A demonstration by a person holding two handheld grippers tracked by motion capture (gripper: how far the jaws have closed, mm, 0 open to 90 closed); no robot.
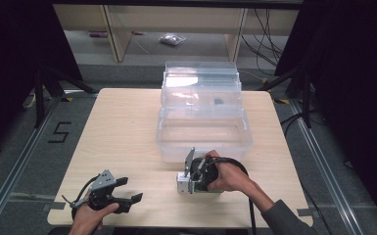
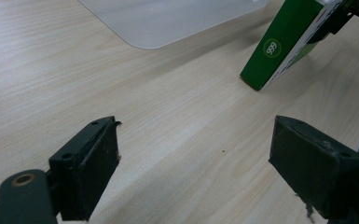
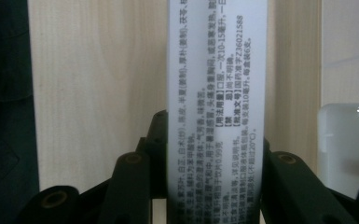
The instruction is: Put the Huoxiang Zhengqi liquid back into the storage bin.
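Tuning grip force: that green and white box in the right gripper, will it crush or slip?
The box looks like thin printed cardboard, so probably light and easy to dent under hard squeeze. The right gripper clamps its narrow sides; the smooth print may slide a little. It hangs tilted, one corner near the table, so it could swing.

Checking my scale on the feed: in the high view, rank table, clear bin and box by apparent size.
1. Table, largest.
2. Clear bin.
3. Box, smallest, clamped in the right gripper and partly hidden by it.
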